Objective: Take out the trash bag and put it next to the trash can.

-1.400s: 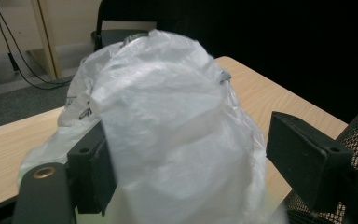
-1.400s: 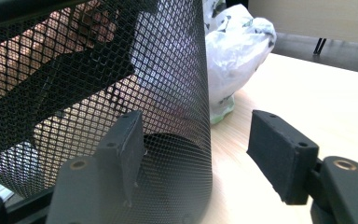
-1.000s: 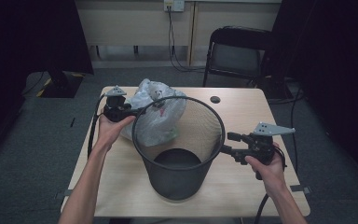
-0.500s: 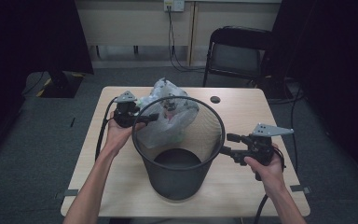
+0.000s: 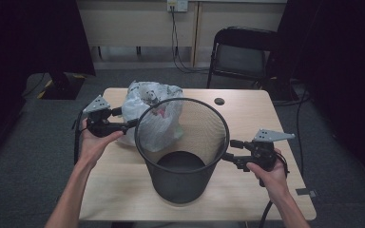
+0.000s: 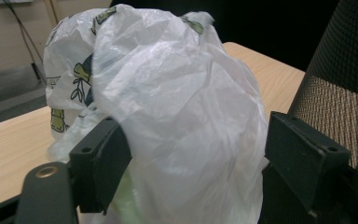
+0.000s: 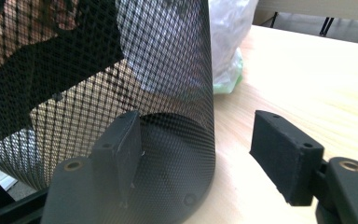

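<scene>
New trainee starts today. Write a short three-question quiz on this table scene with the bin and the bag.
1. True or false: the plastic bag lies inside the mesh bin.
2. Which gripper stands at the bag: A) the left gripper B) the right gripper?
3. What stands on the floor beyond the table?

Key
1. False: it sits on the table behind the bin.
2. A. Its jaws have just been opening, with the bag between them and no pad pressing on it.
3. A black chair.
</scene>
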`<state>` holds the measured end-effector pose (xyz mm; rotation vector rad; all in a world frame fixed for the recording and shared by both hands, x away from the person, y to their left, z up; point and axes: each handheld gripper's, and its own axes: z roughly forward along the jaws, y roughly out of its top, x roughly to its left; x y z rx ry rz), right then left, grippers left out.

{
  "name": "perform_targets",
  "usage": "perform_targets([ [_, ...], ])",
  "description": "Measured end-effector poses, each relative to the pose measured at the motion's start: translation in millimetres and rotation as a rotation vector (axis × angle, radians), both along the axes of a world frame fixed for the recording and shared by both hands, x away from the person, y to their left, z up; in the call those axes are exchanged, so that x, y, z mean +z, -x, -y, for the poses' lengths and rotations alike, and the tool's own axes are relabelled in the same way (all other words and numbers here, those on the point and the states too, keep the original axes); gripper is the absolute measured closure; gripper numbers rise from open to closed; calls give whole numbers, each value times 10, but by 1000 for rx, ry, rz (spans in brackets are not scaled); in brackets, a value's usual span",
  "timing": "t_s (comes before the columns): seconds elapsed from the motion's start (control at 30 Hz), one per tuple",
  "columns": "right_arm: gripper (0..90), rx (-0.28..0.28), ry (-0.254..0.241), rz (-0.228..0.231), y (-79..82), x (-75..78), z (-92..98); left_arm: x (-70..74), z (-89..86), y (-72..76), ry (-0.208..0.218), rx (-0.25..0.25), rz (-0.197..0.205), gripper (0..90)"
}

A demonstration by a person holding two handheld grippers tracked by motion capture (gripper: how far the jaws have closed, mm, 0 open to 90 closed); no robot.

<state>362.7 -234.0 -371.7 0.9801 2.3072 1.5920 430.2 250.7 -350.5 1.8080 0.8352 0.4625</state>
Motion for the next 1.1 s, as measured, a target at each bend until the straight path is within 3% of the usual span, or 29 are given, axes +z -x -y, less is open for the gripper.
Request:
perform_targets([
  [0.2, 325, -7, 9, -18, 29, -88, 40, -67, -158, 209, -34, 28, 12, 212],
  [0.4, 319, -23, 14, -34, 40, -180, 68, -198, -193, 401, -40, 6, -3, 224],
  [0.47, 308, -29, 16, -39, 49, -218, 68, -243, -160, 472, -55, -3, -15, 231],
  [0.57, 271, -43, 24, -54, 62, -284, 73, -291, -103, 566, -124, 9, -39, 236],
  [0.7, 218, -79, 39, -70, 81, -380, 125, -367, -72, 739, -165, 10, -56, 250],
  [0.77, 177, -95, 61, -94, 82, -445, 148, -423, -73, 831, -163, -1, -77, 245],
  [0.83, 213, -92, 78, -110, 92, -514, 173, -477, -69, 913, -189, 2, -88, 245],
  [0.9, 191, -99, 91, -123, 95, -586, 188, -555, -62, 987, -186, 5, -124, 246],
  [0.97, 176, -121, 104, -135, 93, -647, 196, -652, -36, 1055, -225, 3, -152, 247],
  [1.07, 173, -157, 131, -147, 82, -725, 204, -814, -5, 1137, -196, -18, -184, 247],
  [1.1, 173, -165, 139, -152, 78, -750, 206, -869, 18, 1147, -213, -21, -195, 247],
])
